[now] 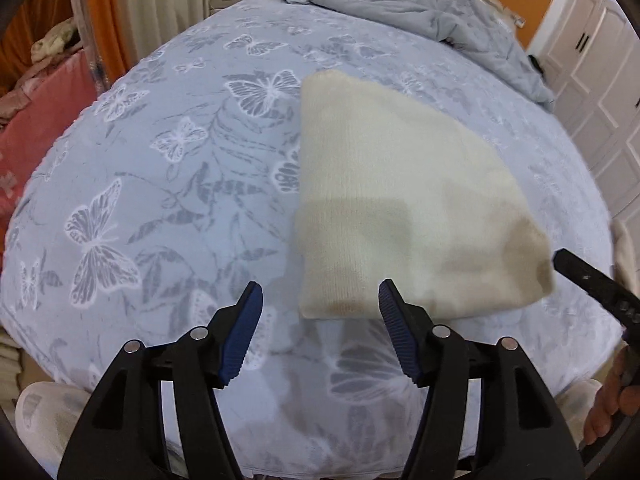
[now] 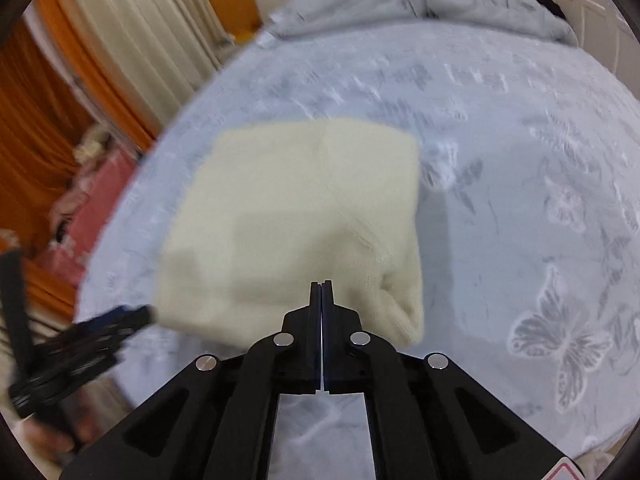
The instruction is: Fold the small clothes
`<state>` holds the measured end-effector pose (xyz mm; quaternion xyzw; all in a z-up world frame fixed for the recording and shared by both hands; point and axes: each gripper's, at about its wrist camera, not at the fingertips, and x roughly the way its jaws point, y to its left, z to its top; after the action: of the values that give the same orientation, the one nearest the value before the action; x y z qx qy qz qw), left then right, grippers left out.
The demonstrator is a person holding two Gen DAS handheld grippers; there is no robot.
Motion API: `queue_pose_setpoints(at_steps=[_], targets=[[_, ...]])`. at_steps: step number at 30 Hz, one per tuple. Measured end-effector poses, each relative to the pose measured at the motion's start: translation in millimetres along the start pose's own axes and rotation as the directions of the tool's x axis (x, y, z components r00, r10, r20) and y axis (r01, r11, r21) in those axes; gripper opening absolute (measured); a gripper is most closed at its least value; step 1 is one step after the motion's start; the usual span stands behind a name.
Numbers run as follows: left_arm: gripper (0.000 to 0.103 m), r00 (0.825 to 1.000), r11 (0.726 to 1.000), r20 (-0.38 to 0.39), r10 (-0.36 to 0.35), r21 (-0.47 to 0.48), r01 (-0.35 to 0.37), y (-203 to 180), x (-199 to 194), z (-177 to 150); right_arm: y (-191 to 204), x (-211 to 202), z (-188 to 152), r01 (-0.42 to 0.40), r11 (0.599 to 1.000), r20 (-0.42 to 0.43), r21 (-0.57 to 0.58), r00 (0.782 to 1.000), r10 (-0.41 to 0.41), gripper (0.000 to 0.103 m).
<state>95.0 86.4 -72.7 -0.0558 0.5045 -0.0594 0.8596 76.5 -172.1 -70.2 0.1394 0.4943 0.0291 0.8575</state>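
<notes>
So we've got the cream knit garment (image 1: 400,208) sitting folded into a compact block on the blue butterfly bedspread (image 1: 160,200), roughly mid-bed and a bit toward the near edge, with the rumpled grey duvet (image 1: 420,12) well apart at the far end. Our guess is we're at the tidy-up end of the fold, so the trick now is to go gentle: knit like this looks soft and springy, and any drag at a corner would probably pull the layers askew, so we'd press or nudge straight down and lift away clean, no sideways sliding. Going left to right: the left gripper (image 1: 320,320) hangs just off the near-left corner of the garment with its jaws spread wide, blue pads showing, holding nothing and, as far as we can tell, touching nothing. The right gripper (image 2: 321,286) sits over the near-right part of the block with its jaws pressed together, only a hairline slit between them. No cloth shows in that slit. Whether the tips rest on the knit or hover over it, we can't tell, since that view is blurry.
</notes>
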Motion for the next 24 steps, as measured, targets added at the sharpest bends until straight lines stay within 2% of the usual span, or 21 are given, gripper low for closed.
queue_pose_setpoints(at_steps=[1, 2, 3, 5, 8, 11, 14, 15, 17, 19, 20, 21, 24], targets=[[0.060, 0.999, 0.999, -0.018, 0.034, 0.004, -0.034, -1, 7, 2, -14, 23, -2, 0.048, 0.998, -0.057, 0.034, 0.997, -0.046, 0.000], [0.063, 0.997, 0.998, -0.043, 0.064, 0.008, -0.064, 0, 18, 4, -25, 38, -7, 0.058, 0.996, -0.107, 0.068, 0.993, -0.051, 0.000], [0.070, 0.996, 0.998, -0.064, 0.068, 0.007, -0.068, 2, 27, 4, -39, 45, -10, 0.029, 0.992, -0.100, 0.121, 0.995, -0.017, 0.000], [0.071, 0.993, 0.997, -0.094, 0.073, 0.014, -0.072, 2, 39, 2, -42, 32, -6, -0.002, 0.983, -0.107, 0.183, 0.994, 0.022, 0.000], [0.071, 0.992, 0.995, -0.074, 0.099, 0.040, -0.097, 0, 29, 3, -27, -3, -9, -0.024, 0.990, -0.059, 0.138, 0.998, 0.032, 0.000], [0.069, 0.997, 0.997, -0.037, 0.072, 0.019, -0.072, 4, 9, -2, -15, -43, -31, -0.036, 0.994, -0.001, 0.102, 0.999, 0.036, 0.002], [0.071, 0.999, 0.999, 0.004, 0.050, -0.008, -0.050, 8, -18, -20, -3, -72, -64, 0.023, 0.998, 0.038, 0.050, 0.999, -0.025, 0.011], [0.076, 0.999, 0.999, 0.014, 0.041, -0.018, -0.041, 8, -23, -26, 2, -76, -74, 0.044, 0.998, 0.047, 0.033, 0.998, -0.046, 0.011], [0.080, 0.999, 0.999, 0.039, 0.017, -0.047, -0.015, 6, -35, -44, 10, -82, -96, 0.088, 0.996, 0.073, -0.005, 0.993, -0.087, 0.013], [0.084, 0.999, 0.998, 0.054, 0.010, -0.058, -0.007, -1, -39, -62, 11, -79, -104, 0.111, 0.994, 0.082, -0.008, 0.991, -0.110, 0.028], [0.084, 0.999, 0.998, 0.052, 0.011, -0.056, -0.009, -5, -38, -68, 10, -76, -112, 0.132, 0.991, 0.079, 0.013, 0.988, -0.132, 0.042], [0.085, 0.999, 0.999, 0.046, 0.018, -0.048, -0.015, -9, -35, -74, 10, -74, -116, 0.140, 0.990, 0.081, 0.032, 0.987, -0.142, 0.049], [0.085, 0.999, 0.999, 0.041, 0.028, 0.026, -0.029, -26, -25, -91, 7, -68, -133, 0.163, 0.984, 0.096, 0.069, 0.981, -0.170, 0.056]])
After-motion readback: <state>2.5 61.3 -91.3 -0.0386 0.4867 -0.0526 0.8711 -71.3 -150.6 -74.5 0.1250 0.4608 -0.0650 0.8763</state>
